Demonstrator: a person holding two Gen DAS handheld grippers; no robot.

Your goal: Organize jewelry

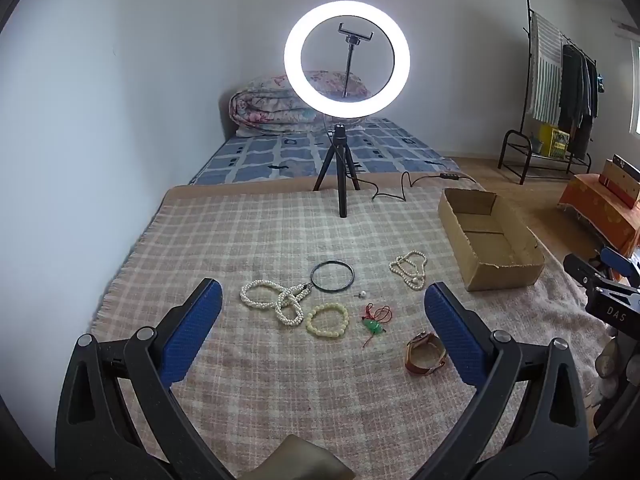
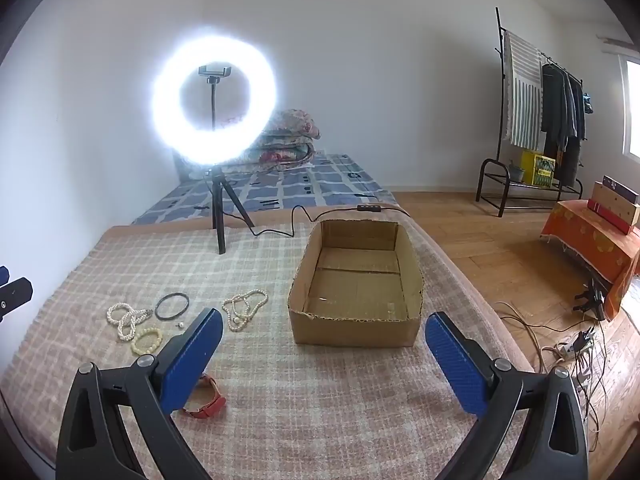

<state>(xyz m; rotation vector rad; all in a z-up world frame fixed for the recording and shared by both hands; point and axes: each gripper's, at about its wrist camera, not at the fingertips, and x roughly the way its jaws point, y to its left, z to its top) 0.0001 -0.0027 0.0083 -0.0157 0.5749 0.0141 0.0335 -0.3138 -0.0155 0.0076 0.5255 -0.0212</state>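
Jewelry lies on a checked blanket (image 1: 260,240): a white pearl strand (image 1: 272,300), a black bangle (image 1: 332,276), a yellow bead bracelet (image 1: 327,319), a green pendant on red cord (image 1: 374,320), a second pearl necklace (image 1: 410,268), a tiny stud (image 1: 363,294) and a brown-strapped watch (image 1: 425,354). An empty cardboard box (image 1: 490,240) stands to the right; it also shows in the right wrist view (image 2: 356,284). My left gripper (image 1: 323,304) is open above the jewelry. My right gripper (image 2: 324,336) is open before the box, the watch (image 2: 206,398) under its left finger.
A lit ring light on a tripod (image 1: 346,56) stands at the blanket's far edge, its cable (image 1: 394,190) trailing right. A folded quilt (image 1: 280,108) lies on the bed behind. A clothes rack (image 2: 536,112) and floor cables (image 2: 576,344) are at the right.
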